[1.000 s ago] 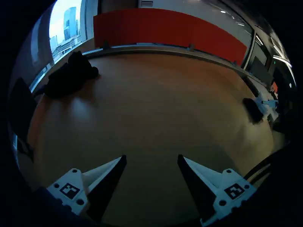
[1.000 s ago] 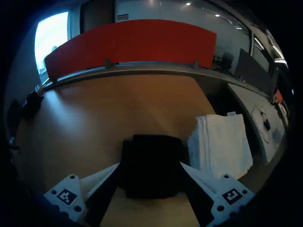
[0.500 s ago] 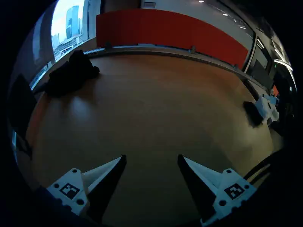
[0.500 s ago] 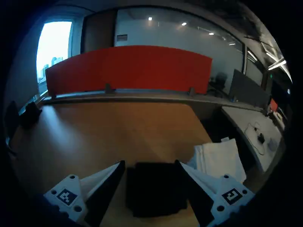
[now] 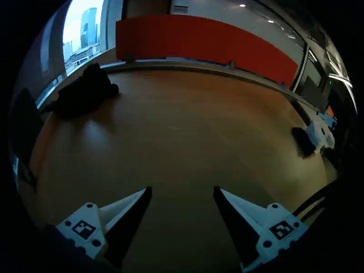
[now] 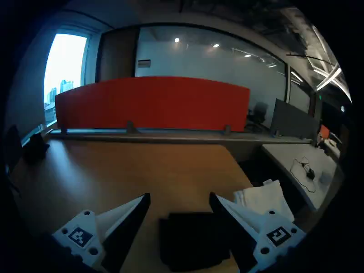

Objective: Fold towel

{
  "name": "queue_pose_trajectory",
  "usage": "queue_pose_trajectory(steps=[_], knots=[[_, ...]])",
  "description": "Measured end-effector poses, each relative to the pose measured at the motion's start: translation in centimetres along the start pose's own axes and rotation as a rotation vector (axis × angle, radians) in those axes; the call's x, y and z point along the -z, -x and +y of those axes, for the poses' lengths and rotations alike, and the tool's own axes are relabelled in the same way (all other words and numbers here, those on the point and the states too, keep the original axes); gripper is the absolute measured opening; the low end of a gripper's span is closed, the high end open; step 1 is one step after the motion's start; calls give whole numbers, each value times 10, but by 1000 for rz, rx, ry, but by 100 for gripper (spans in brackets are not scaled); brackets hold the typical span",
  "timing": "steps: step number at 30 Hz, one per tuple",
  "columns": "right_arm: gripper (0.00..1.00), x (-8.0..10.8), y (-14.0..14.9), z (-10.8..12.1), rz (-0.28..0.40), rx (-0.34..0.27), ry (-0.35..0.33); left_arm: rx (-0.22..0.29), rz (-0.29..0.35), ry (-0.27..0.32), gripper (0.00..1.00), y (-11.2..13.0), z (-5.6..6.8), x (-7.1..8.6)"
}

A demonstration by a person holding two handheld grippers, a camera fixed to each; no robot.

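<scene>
Left claw [image 5: 182, 189] spread above wooden surface [image 5: 182, 127]. Right claw [image 6: 179, 196] spread; folded black towel [image 6: 195, 239] lies below it, white towel stack [image 6: 264, 200] just right.

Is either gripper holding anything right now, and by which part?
Nothing. The left gripper and right gripper are both open; the black towel lies on the table below the right one.
</scene>
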State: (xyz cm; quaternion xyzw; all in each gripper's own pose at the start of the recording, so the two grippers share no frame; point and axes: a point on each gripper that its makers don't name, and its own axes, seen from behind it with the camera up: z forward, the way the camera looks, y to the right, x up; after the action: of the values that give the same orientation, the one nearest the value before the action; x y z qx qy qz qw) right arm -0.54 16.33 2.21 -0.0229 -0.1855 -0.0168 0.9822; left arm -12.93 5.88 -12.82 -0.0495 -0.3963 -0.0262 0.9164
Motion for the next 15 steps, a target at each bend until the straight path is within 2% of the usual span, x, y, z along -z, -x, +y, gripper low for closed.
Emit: queue_pose_trajectory(steps=[8,11,15], knots=[[100,11,-33,-2,119,-72,22,-1,41,-2,100,-16,1,-2],[100,17,-45,-7,169,-74,14,4,72,0,100,-25,2,-2],[100,22,-54,-16,202,-60,-5,16,130,0,100,-43,2,-2]])
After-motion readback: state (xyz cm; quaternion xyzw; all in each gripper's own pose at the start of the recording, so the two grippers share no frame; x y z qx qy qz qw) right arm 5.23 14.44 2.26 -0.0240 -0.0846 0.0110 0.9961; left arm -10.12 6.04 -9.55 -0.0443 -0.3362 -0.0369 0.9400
